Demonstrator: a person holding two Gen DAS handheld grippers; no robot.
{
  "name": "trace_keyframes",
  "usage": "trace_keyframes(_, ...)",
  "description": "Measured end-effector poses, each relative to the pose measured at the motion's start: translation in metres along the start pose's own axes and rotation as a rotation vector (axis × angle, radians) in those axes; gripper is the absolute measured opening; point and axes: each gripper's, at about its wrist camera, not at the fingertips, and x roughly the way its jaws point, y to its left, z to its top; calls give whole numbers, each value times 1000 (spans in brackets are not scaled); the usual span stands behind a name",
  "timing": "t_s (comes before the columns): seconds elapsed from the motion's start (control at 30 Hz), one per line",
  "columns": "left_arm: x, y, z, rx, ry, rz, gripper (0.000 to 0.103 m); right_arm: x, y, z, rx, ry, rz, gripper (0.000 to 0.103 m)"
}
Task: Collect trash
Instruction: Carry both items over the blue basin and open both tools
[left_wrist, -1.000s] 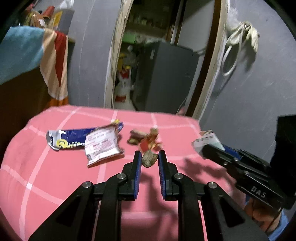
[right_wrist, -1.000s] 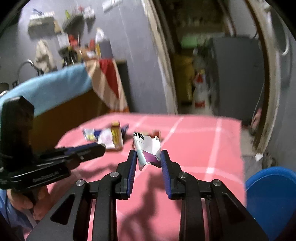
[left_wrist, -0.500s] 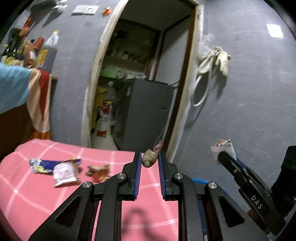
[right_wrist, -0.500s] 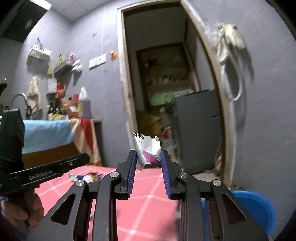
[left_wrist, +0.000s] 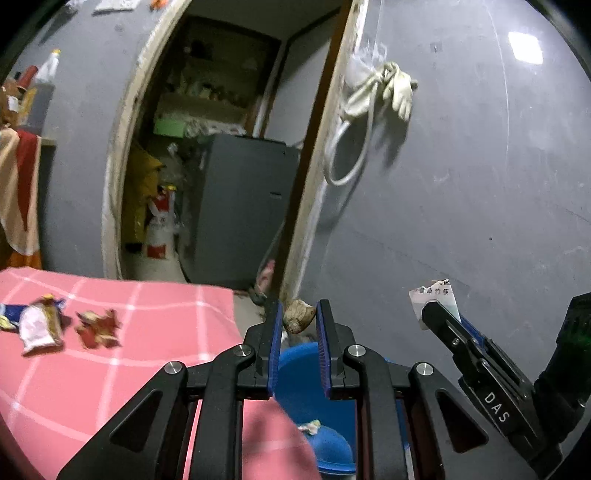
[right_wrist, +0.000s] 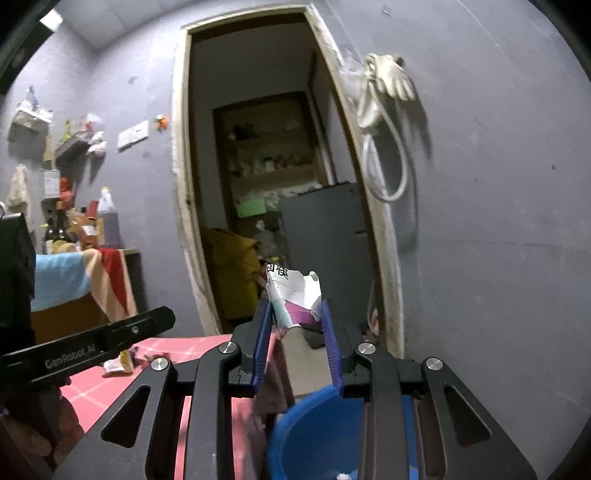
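My left gripper (left_wrist: 299, 317) is shut on a small crumpled brown scrap (left_wrist: 298, 316) and holds it in the air above a blue bin (left_wrist: 306, 376). My right gripper (right_wrist: 295, 314) is shut on a torn white and purple wrapper (right_wrist: 295, 295), held above the same blue bin (right_wrist: 314, 432). The right gripper also shows at the right of the left wrist view (left_wrist: 436, 310), with the wrapper (left_wrist: 434, 293) at its tip. Several wrappers (left_wrist: 40, 325) and red-brown scraps (left_wrist: 98, 326) lie on the pink checked table (left_wrist: 147, 332).
The bin stands on the floor beside the table's right edge, with a small scrap (left_wrist: 310, 428) inside. Behind are a grey wall, an open doorway with a grey cabinet (left_wrist: 236, 206), and a hose with gloves (left_wrist: 373, 96) hanging on the wall.
Both grippers have lifted off the table and swung right with their trash. The table has slid to the left and the blue bin has come into view below the fingers.
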Motion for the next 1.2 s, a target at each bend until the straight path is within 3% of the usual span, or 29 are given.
trace_keyframes(0.4,56,-15,-23,-15,195,-38,15,19,-41,-23,74,180,-107,28)
trace_keyframes(0.77,96,-8,-42,-79,347,-35,15,33,-56,-39,129,301,-138,32)
trace_keyframes(0.93,103,-5,-50,-101,378,-37,18,36,-62,-42,150,326,-150,35)
trace_keyframes(1.07,98,-5,-49,-107,372,-26,31,39,-65,-43,164,340,-159,36)
trace_keyframes(1.2,95,-1,-47,-124,360,-17,32,40,-66,-43,166,342,-165,41)
